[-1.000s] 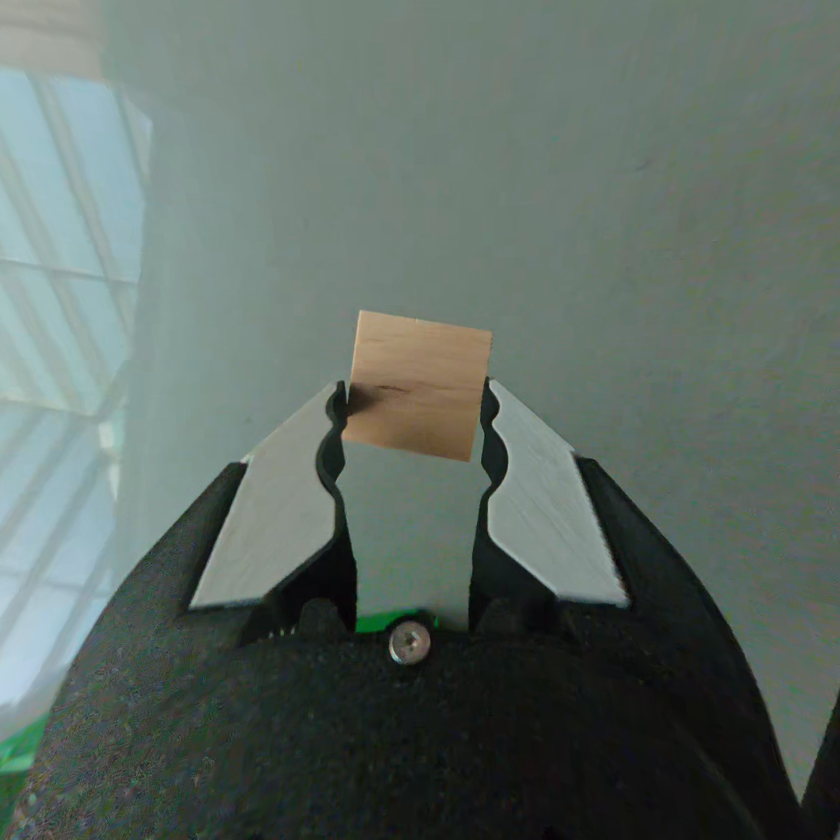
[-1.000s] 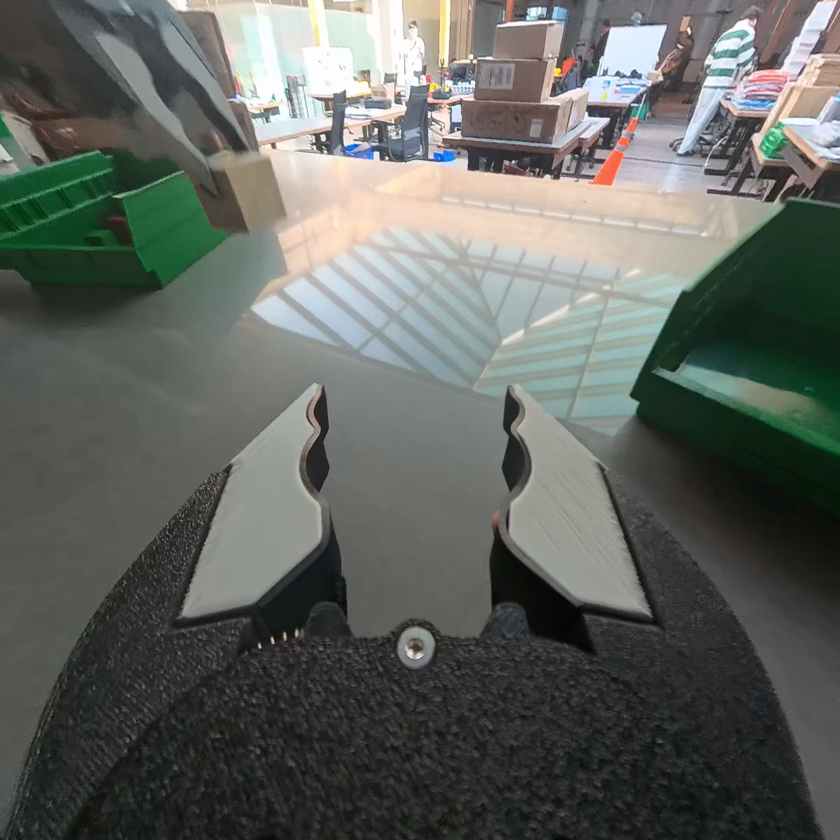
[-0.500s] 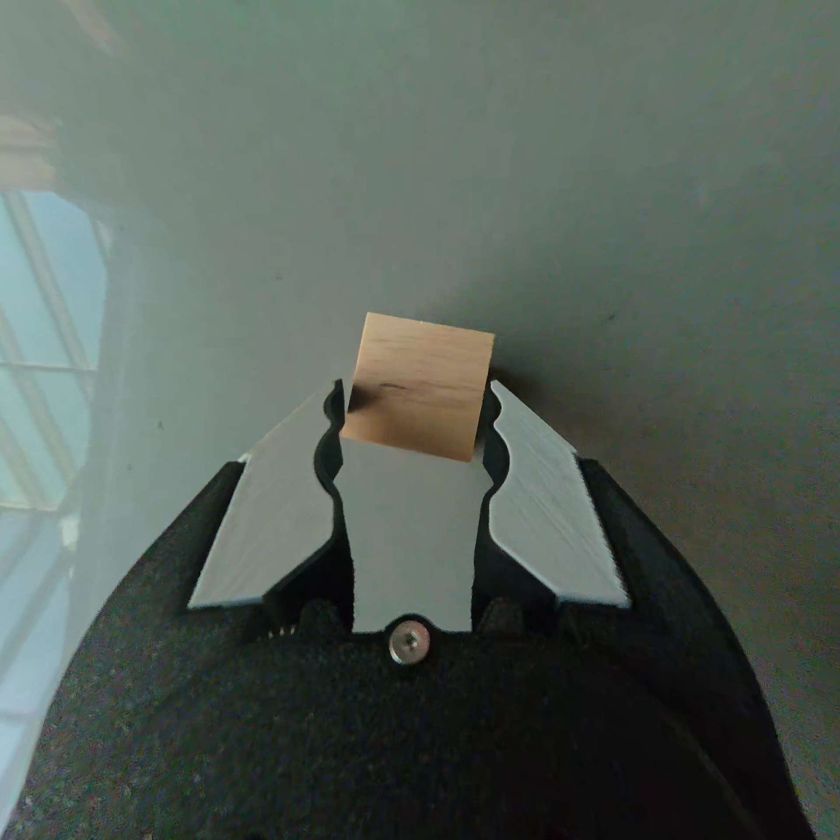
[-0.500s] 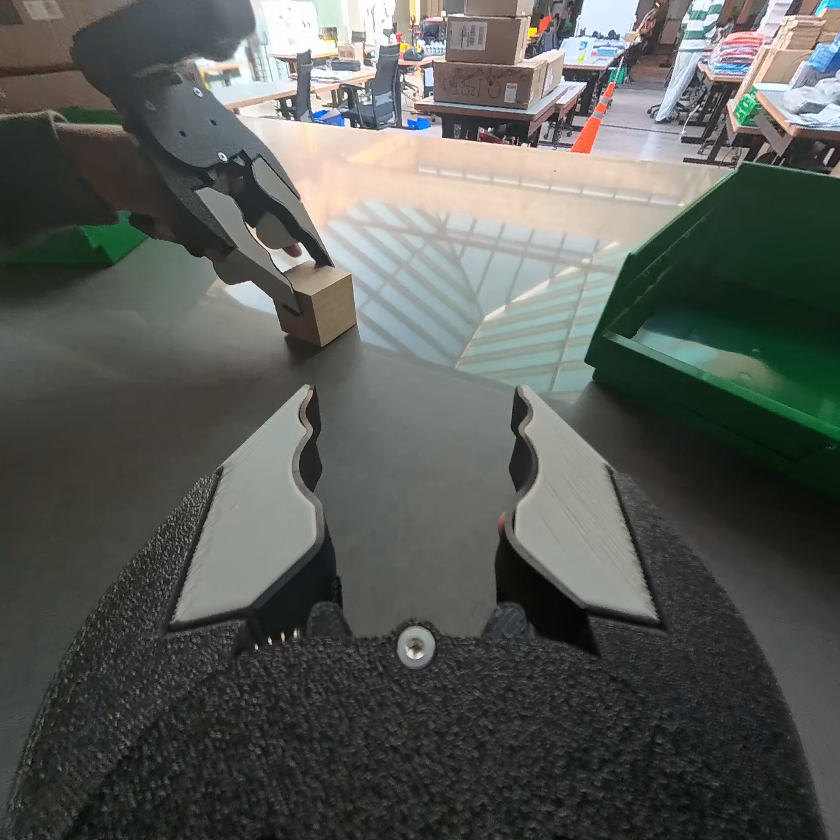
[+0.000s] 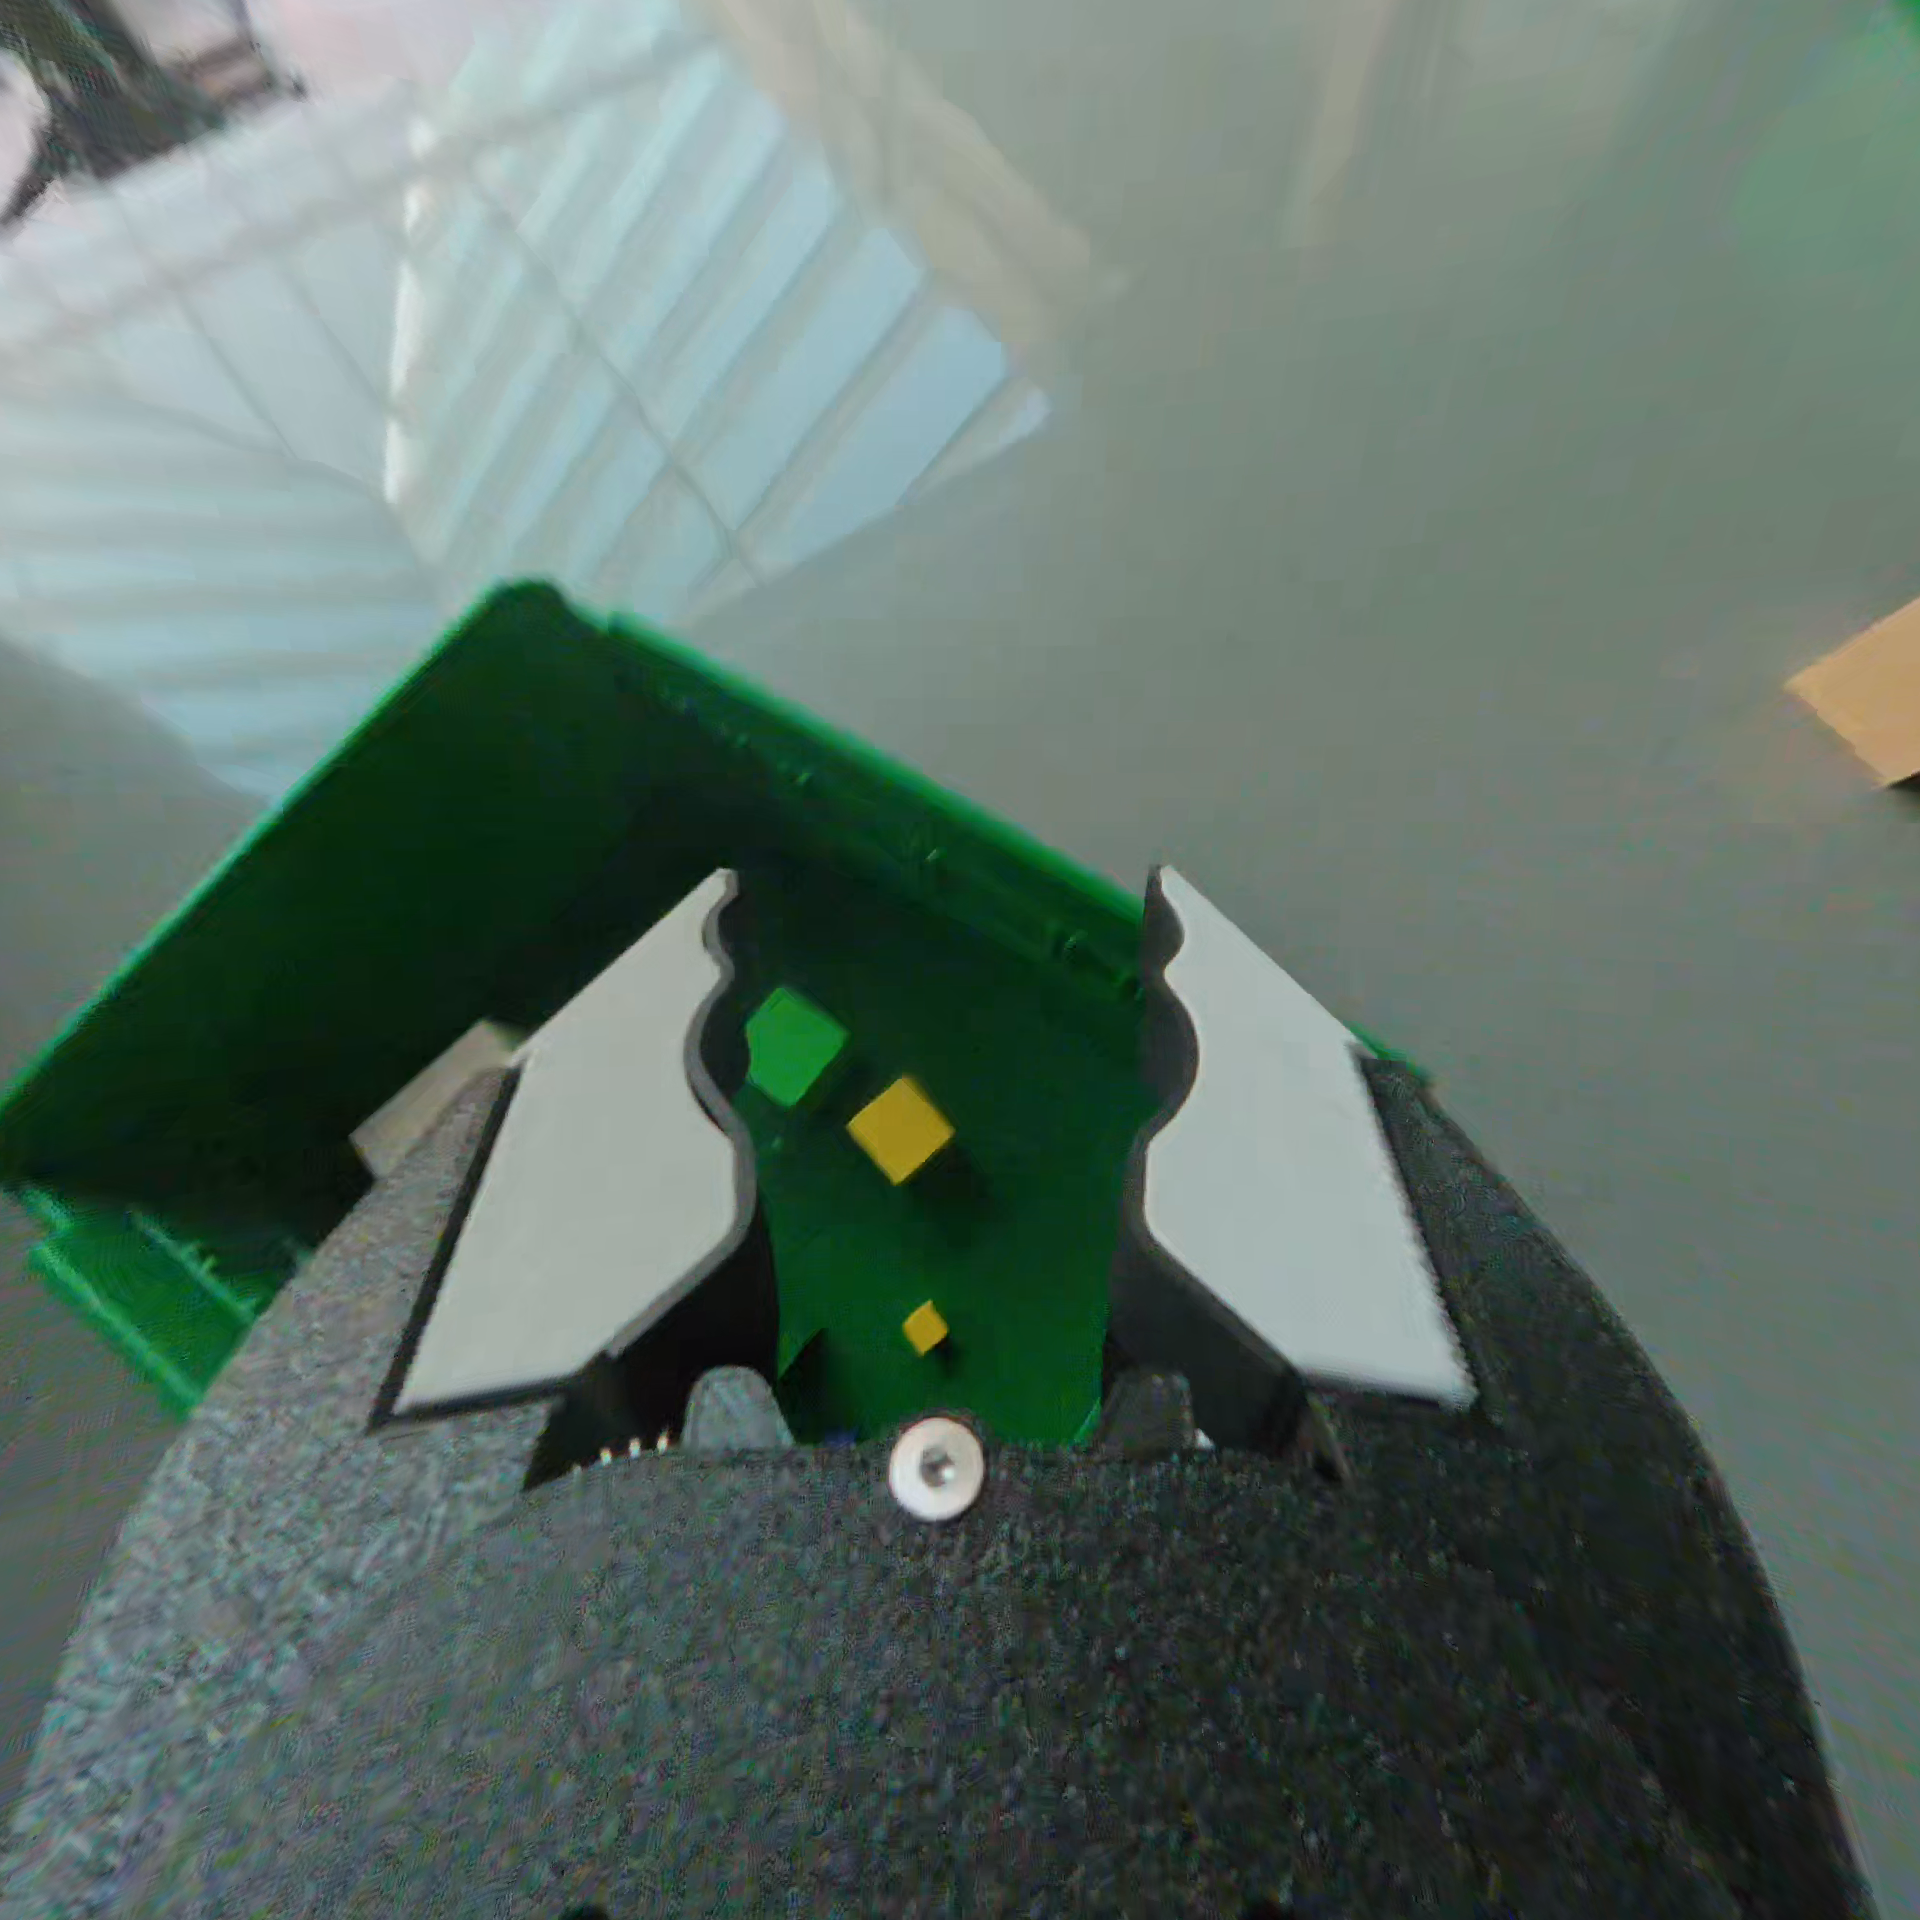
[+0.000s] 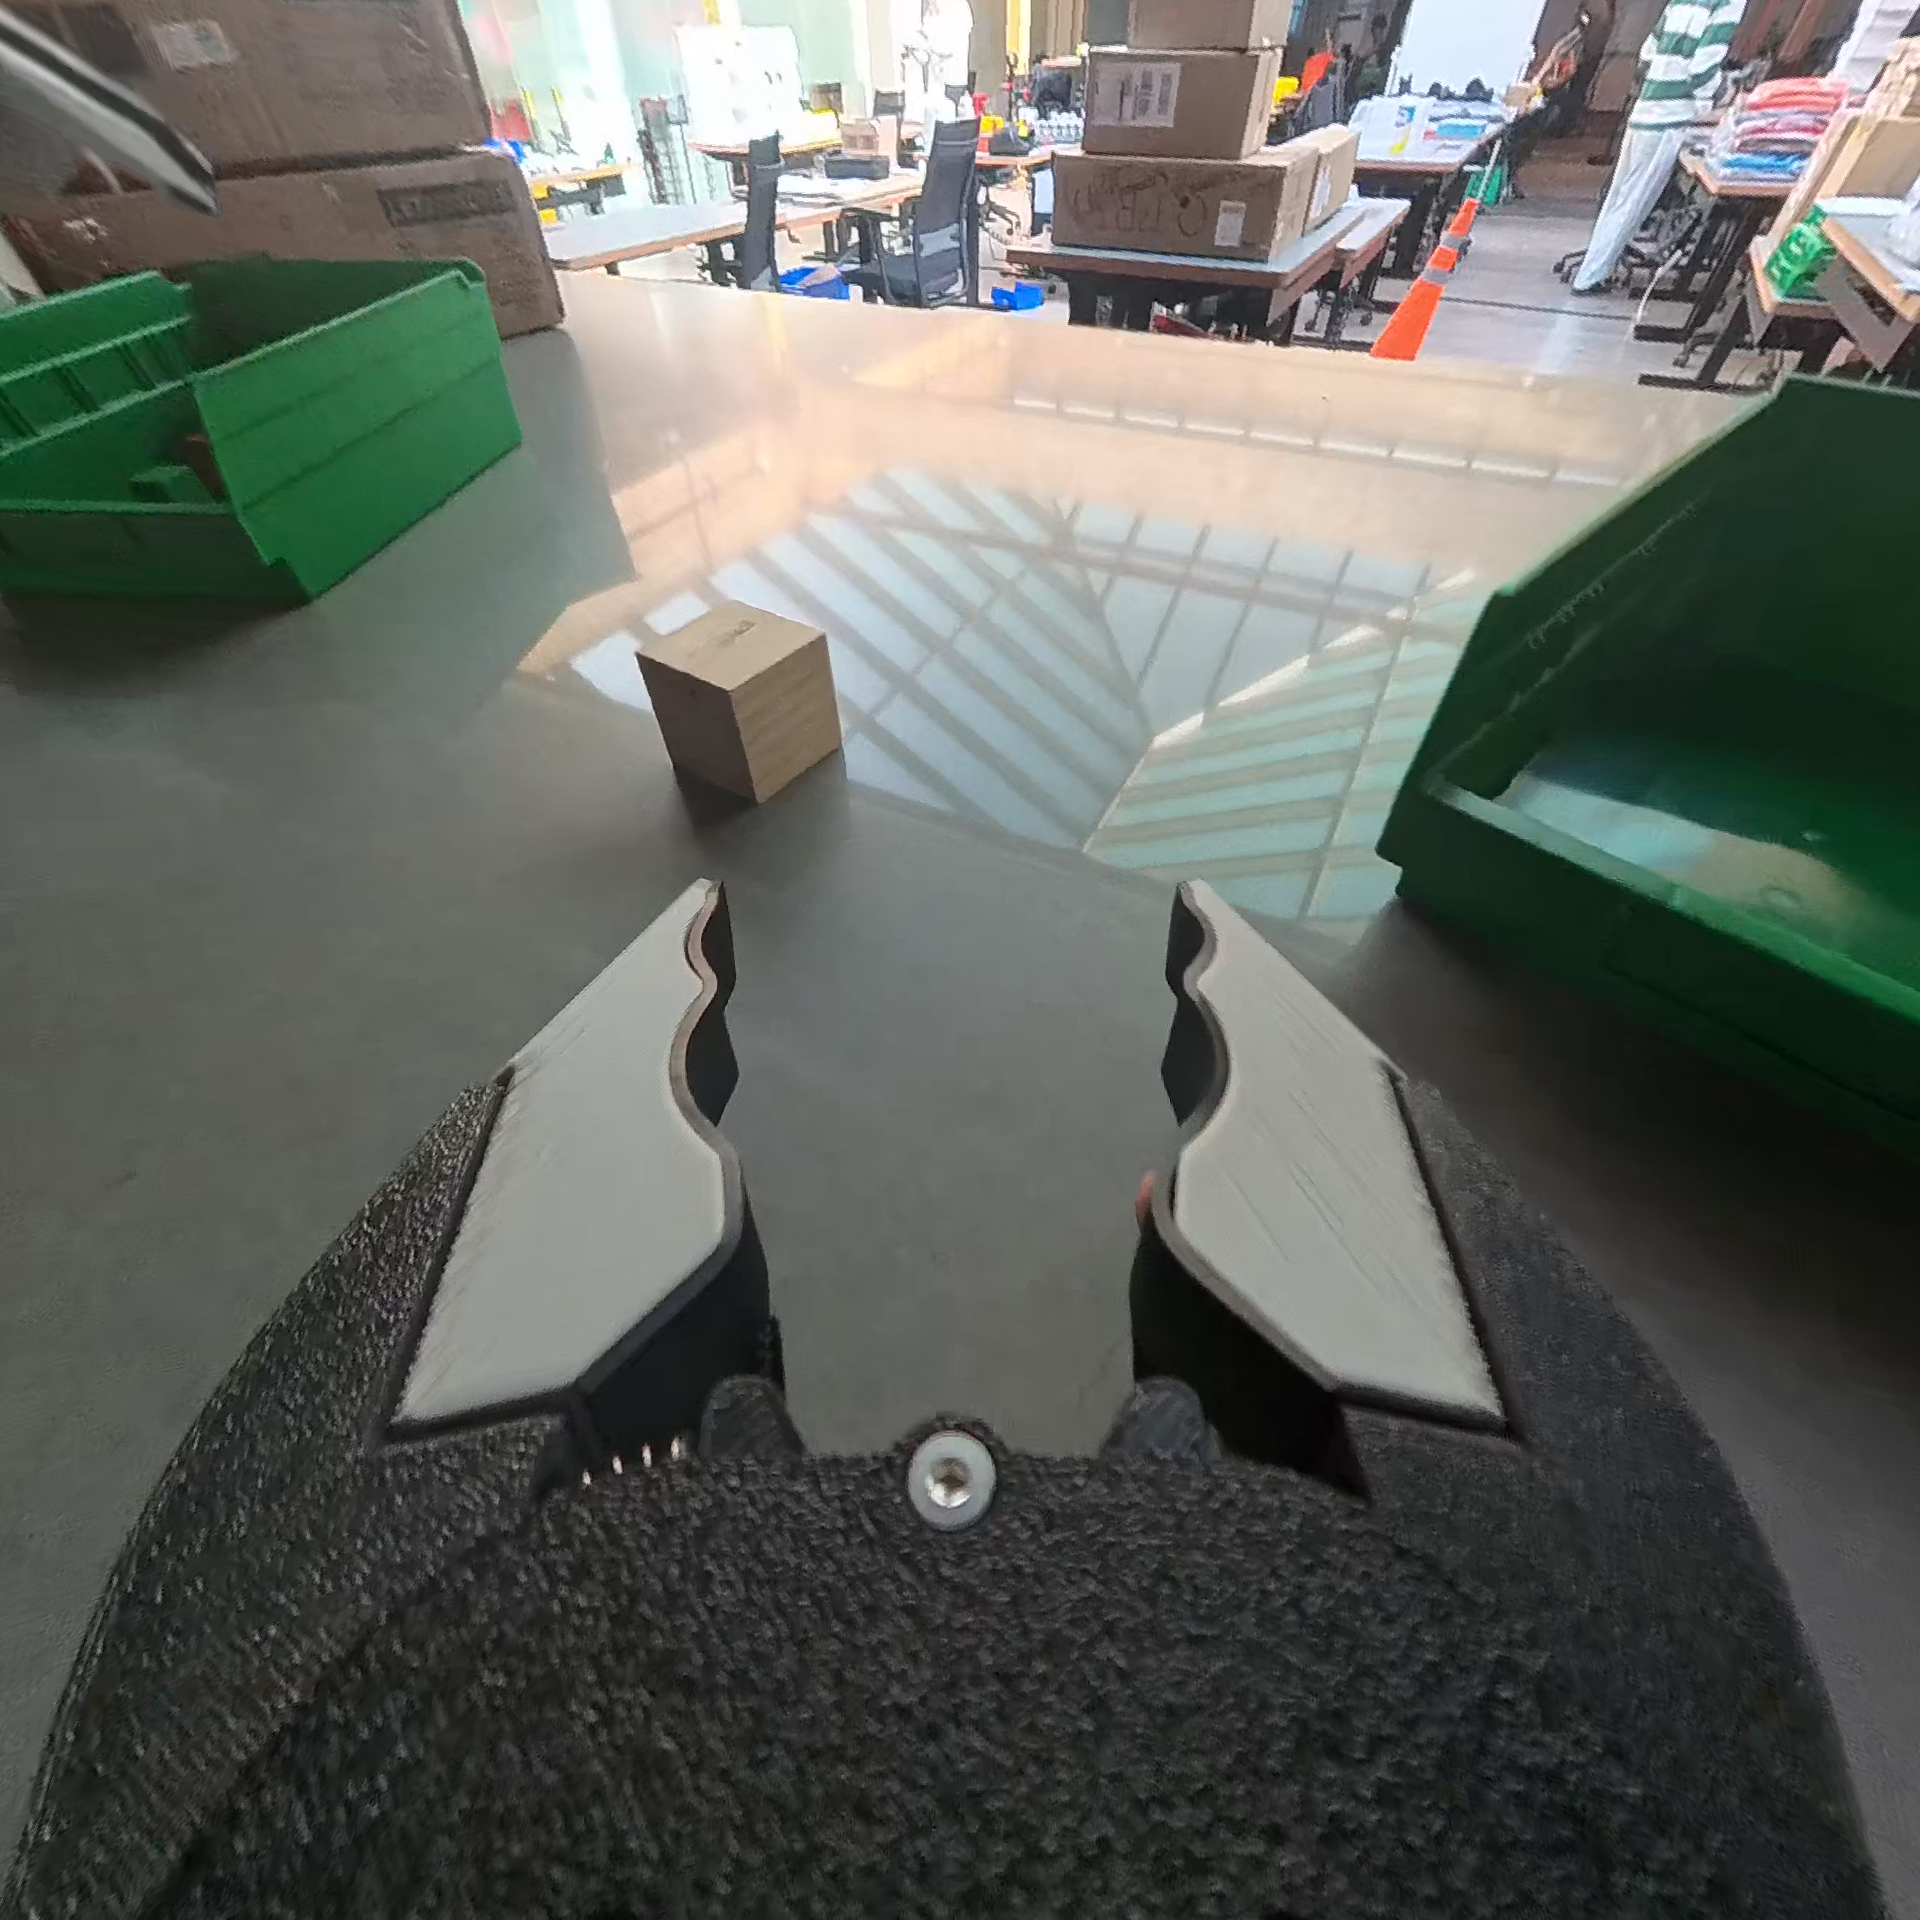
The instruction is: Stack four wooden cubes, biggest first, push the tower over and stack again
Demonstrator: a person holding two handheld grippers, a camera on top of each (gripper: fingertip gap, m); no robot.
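A plain wooden cube point(image 6: 740, 698) stands alone on the grey table, a short way ahead and left of my right gripper point(image 6: 945, 904), which is open and empty just above the table. The cube's corner also shows at the right edge of the left wrist view point(image 5: 1865, 698). My left gripper point(image 5: 940, 894) is open and empty, held above a green bin point(image 5: 436, 831). Inside the bin lie a green cube point(image 5: 795, 1044), a yellow cube point(image 5: 900, 1129) and a smaller yellow cube point(image 5: 925, 1327). The left gripper's fingertips point(image 6: 114, 135) show at the top left of the right wrist view.
The left green bin point(image 6: 343, 416) stands at the table's left, a second green bin point(image 6: 1704, 790) at the right. Cardboard boxes point(image 6: 312, 156) are stacked behind the left bin. Beyond the table's far edge are desks, chairs, an orange cone point(image 6: 1418, 301) and a standing person point(image 6: 1652, 135). The tips of one gripper are about 55 centimetres away from the tips of the other. The green cube point(image 5: 795, 1044) is about 11 centimetres from my left fingertips and 60 centimetres from my right.
My left gripper opened and let go of the wooden cube on the table, then rose and swung left over the green bin. My right gripper stayed open and shifted only slightly.
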